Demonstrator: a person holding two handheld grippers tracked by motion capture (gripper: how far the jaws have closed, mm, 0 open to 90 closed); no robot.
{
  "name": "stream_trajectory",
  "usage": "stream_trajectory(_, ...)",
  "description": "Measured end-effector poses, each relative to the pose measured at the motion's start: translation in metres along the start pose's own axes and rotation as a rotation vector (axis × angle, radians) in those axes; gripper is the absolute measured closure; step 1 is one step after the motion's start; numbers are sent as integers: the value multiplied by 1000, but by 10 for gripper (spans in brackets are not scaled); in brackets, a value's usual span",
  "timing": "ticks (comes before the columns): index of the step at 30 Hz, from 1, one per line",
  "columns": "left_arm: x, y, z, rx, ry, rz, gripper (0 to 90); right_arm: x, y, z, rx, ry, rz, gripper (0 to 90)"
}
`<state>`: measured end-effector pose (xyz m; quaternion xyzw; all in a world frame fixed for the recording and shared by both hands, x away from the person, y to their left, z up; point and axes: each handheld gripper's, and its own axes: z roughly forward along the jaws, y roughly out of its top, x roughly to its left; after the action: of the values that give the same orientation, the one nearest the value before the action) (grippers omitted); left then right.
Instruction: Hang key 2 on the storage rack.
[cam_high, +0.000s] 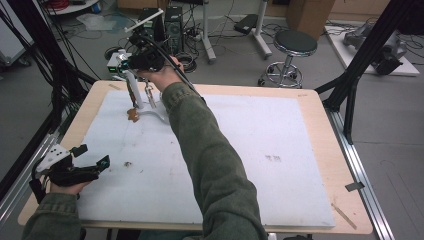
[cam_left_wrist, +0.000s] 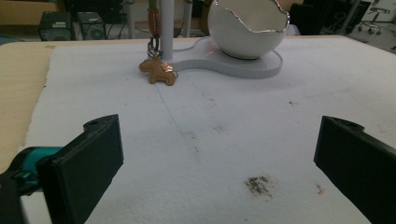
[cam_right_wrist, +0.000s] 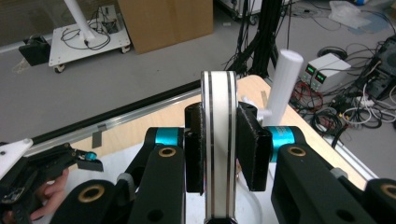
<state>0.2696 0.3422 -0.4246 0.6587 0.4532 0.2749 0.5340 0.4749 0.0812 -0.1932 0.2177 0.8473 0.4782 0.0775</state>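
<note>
Tools: two; right tool (cam_right_wrist: 219, 154) pinching one white bangle (cam_right_wrist: 218, 140), left tool (cam_left_wrist: 219, 158) spread; one horse charm (cam_left_wrist: 159, 72).

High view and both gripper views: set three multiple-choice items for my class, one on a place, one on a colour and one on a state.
1. Where is the horse charm?
A) on the white mat, at the foot of the stand's post
B) on the floor
C) on a chair

2. What colour is the bangle in the right gripper?
A) red
B) white with thin dark lines
C) green

3. How is the left gripper?
A) shut on a cup
B) shut on nothing
C) open, with nothing between its jaws

Answers:
1 A, the charm lies on the mat beside the post.
2 B, the clamped band is white with dark stripes.
3 C, its jaws stand wide apart over bare mat.
</note>
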Motion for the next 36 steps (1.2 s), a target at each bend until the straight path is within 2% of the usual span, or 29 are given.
stream_trajectory(8, 0, 0, 0, -8, -9, -12, 17, 4, 19, 20, 2, 25, -34, 741)
stream_trajectory(15, 1, 0, 1, -9, -12, -15, 17, 2, 30, 41, 9, 39, -34, 741)
stream_trajectory(30, 0, 0, -1, -6, -9, -26, 17, -14, 47, 83, 7, 25, 9, 741)
stream_trajectory(36, 1, -2, -5, -8, -4, -26, 17, -23, 50, 90, 4, 8, 23, 741)
